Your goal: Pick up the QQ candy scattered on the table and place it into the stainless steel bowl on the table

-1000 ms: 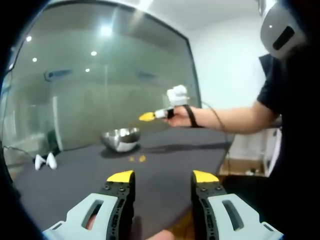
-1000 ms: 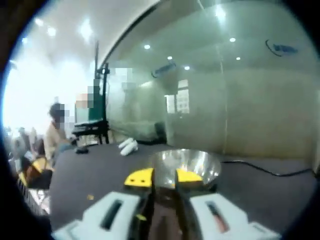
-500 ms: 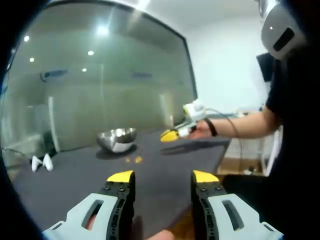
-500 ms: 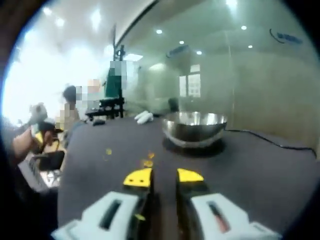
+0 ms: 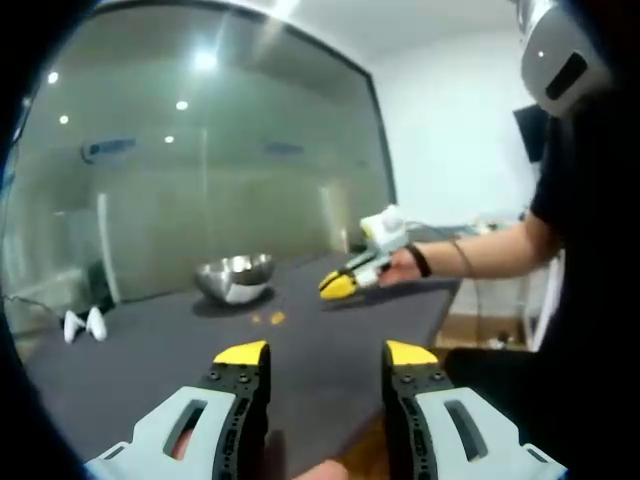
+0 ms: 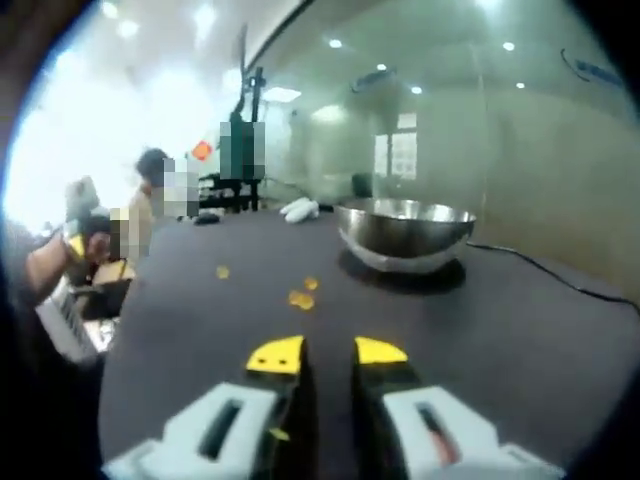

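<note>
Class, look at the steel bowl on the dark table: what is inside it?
The bowl is seen from the side, so its wall hides the inside. Several yellow candies lie on the table beside it.

text: none legible | signs on glass wall (image 6: 404,155): too blurred to read

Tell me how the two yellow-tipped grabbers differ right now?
The left gripper has its fingers spread wide apart with dark table between them; the right gripper has its fingers nearly together, leaving a narrow gap. The left gripper sits back near the table's near edge, far from the steel bowl; the right gripper is reached out over the table, closer to the bowl and the candies. Both have yellow tips on light bodies, and both hold nothing.
</note>
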